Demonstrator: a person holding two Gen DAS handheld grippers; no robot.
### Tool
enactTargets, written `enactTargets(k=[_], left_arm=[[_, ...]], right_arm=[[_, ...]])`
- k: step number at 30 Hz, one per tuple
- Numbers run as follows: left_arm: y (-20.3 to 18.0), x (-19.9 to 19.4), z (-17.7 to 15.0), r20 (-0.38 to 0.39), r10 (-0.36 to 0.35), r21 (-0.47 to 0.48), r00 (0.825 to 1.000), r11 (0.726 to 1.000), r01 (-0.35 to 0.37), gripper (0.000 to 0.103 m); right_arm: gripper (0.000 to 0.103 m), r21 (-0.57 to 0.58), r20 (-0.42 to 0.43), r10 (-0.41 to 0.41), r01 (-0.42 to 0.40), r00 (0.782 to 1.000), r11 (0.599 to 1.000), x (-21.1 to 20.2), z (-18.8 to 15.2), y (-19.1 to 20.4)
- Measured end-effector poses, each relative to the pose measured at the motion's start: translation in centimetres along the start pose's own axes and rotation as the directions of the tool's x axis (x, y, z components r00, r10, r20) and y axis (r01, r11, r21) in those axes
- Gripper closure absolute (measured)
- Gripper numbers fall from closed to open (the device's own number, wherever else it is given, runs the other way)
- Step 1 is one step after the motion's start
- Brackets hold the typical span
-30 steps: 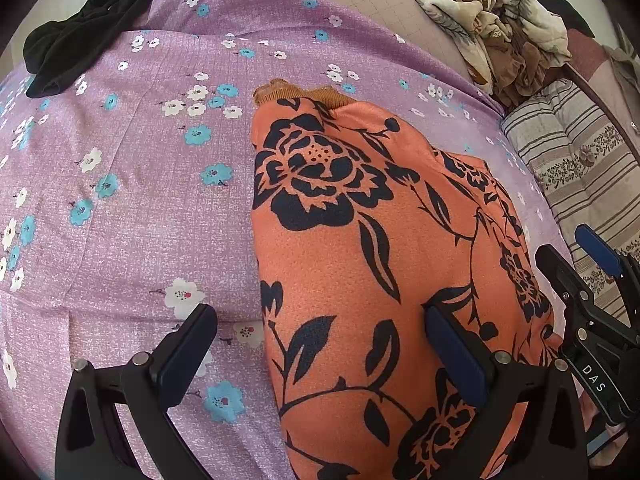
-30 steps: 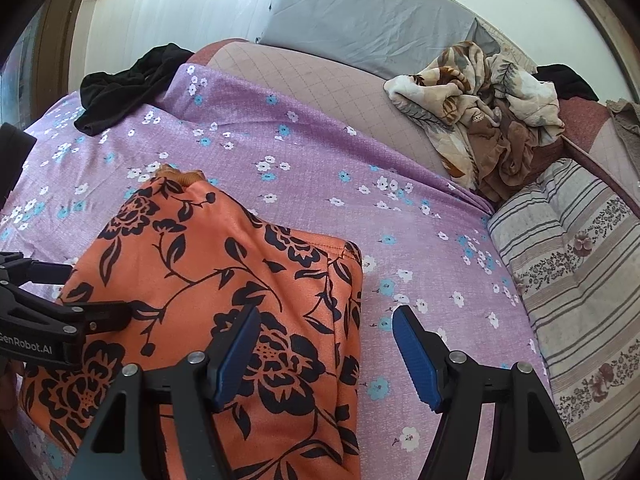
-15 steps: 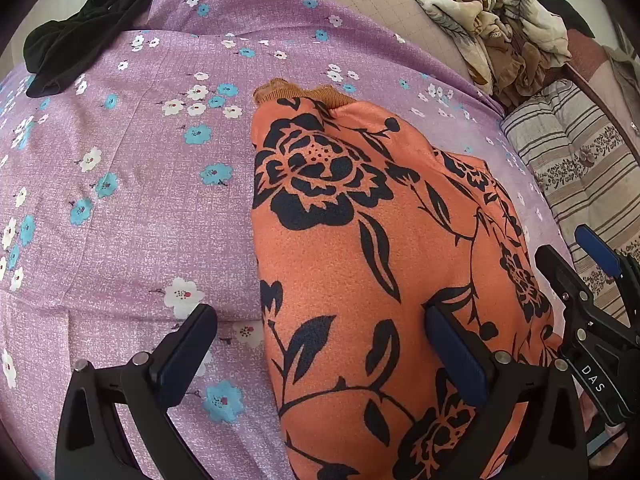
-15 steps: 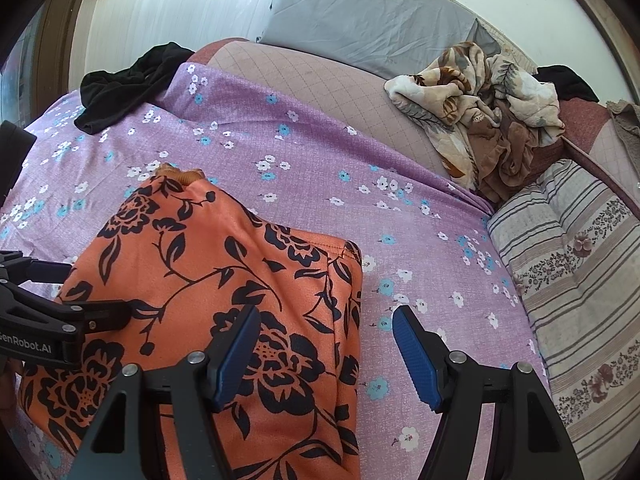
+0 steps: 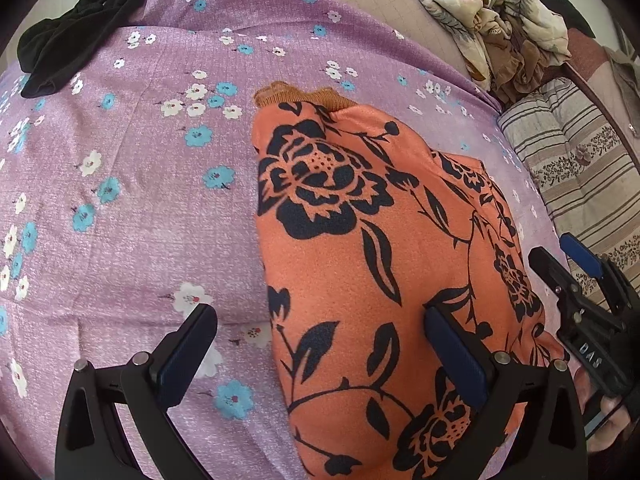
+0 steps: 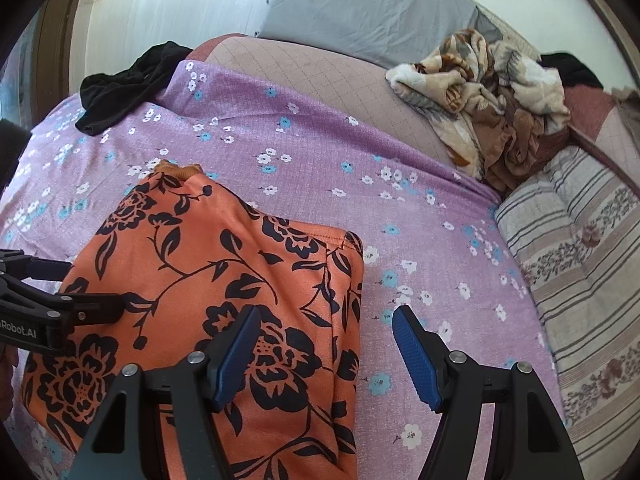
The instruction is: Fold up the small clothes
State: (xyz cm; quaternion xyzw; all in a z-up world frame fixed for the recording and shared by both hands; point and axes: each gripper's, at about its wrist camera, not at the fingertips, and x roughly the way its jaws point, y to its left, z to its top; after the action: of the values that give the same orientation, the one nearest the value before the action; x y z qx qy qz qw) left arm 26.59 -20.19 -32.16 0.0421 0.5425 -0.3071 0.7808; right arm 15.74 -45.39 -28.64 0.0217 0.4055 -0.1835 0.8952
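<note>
An orange garment with a black flower print (image 5: 372,264) lies flat on the purple flowered bedsheet (image 5: 140,200), its brown band end pointing away. It also shows in the right wrist view (image 6: 224,280). My left gripper (image 5: 320,356) is open and empty, hovering over the garment's left edge. My right gripper (image 6: 326,350) is open and empty, hovering over the garment's right edge. The right gripper shows at the right side of the left wrist view (image 5: 576,280); the left gripper shows at the left of the right wrist view (image 6: 52,304).
A black garment (image 6: 128,84) lies at the far left of the bed. A beige and brown crumpled pile (image 6: 492,100) sits at the far right. A striped cushion (image 6: 580,260) lies on the right, a grey pillow (image 6: 368,12) at the back.
</note>
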Motion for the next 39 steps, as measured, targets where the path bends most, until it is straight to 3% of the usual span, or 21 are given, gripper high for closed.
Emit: enactTargets(k=[2, 3, 5, 7, 9, 11, 13, 15, 20, 23, 24, 27, 29, 32, 35, 39], left_arm=[[0.7, -0.4, 0.3, 0.002, -0.008, -0.012, 1.0, 1.0, 0.008, 0.0], [1.2, -0.3, 0.5, -0.012, -0.042, -0.031, 0.999, 0.999, 0.042, 0.0], [2.2, -0.1, 0.7, -0.041, -0.128, -0.08, 0.991, 0.989, 0.124, 0.0], [2.9, 0.2, 0.8, -0.054, -0.174, -0.115, 0.983, 0.979, 0.167, 0.0], [3.0, 0.6, 0.9, -0.056, -0.221, -0.133, 0.974, 0.968, 0.212, 0.001], [2.5, 1.1, 0.9, -0.069, -0.261, -0.136, 0.963, 0.959, 0.25, 0.001], [1.7, 1.6, 0.9, -0.088, -0.278, -0.117, 0.956, 0.956, 0.268, 0.011], [0.7, 2.2, 1.0, -0.106, -0.277, -0.09, 0.955, 0.959, 0.268, 0.024], [-0.8, 3.0, 1.0, -0.093, -0.272, -0.066, 0.958, 0.961, 0.267, 0.025], [-1.2, 3.5, 1.3, -0.084, -0.279, -0.091, 0.957, 0.958, 0.272, 0.023], [-1.4, 3.6, 1.3, -0.078, -0.277, -0.091, 0.958, 0.959, 0.269, 0.023], [-1.9, 3.6, 1.4, -0.054, -0.258, -0.08, 0.965, 0.964, 0.253, 0.024], [-1.8, 3.3, 1.3, -0.033, -0.256, -0.083, 0.966, 0.964, 0.253, 0.033], [-2.6, 2.7, 1.7, -0.002, -0.238, -0.056, 0.971, 0.97, 0.237, 0.047], [-3.7, 1.6, 2.1, 0.029, -0.212, -0.007, 0.977, 0.977, 0.213, 0.059], [-4.6, -0.4, 2.5, 0.074, -0.189, 0.018, 0.979, 0.982, 0.188, 0.06]], right_arm=[[0.031, 0.171, -0.036, 0.124, -0.116, 0.992, 0.978, 1.1, 0.2, -3.7], [0.031, 0.279, -0.044, 0.213, -0.192, 0.976, 0.941, 1.8, 0.0, -5.7], [0.031, 0.488, -0.033, 0.397, -0.332, 0.917, 0.807, 3.7, -1.0, -9.3], [0.031, 0.623, -0.028, 0.521, -0.393, 0.853, 0.676, 6.0, -2.5, -11.4], [0.031, 0.685, -0.032, 0.587, -0.41, 0.809, 0.603, 7.7, -3.6, -12.2], [0.031, 0.718, -0.04, 0.632, -0.417, 0.774, 0.557, 9.1, -4.6, -12.3], [0.031, 0.74, -0.034, 0.67, -0.432, 0.742, 0.516, 10.1, -5.2, -12.0], [0.031, 0.737, -0.017, 0.681, -0.451, 0.732, 0.503, 10.1, -5.3, -11.9], [0.028, 0.712, -0.003, 0.721, -0.505, 0.693, 0.489, 10.8, -4.9, -10.5], [0.029, 0.708, 0.003, 0.782, -0.554, 0.623, 0.439, 11.1, -4.6, -8.8], [0.029, 0.692, -0.011, 0.771, -0.552, 0.636, 0.465, 10.9, -4.4, -8.0], [0.034, 0.603, -0.069, 0.701, -0.53, 0.71, 0.597, 9.7, -3.4, -6.2], [0.055, 0.563, -0.095, 0.659, -0.506, 0.746, 0.654, 9.2, -3.1, -5.5], [0.067, 0.501, -0.097, 0.594, -0.477, 0.798, 0.722, 7.6, -2.2, -4.7], [0.07, 0.417, -0.075, 0.525, -0.452, 0.848, 0.789, 5.2, -1.0, -3.6], [0.07, 0.365, -0.022, 0.476, -0.436, 0.879, 0.823, 2.6, -0.1, -2.7]])
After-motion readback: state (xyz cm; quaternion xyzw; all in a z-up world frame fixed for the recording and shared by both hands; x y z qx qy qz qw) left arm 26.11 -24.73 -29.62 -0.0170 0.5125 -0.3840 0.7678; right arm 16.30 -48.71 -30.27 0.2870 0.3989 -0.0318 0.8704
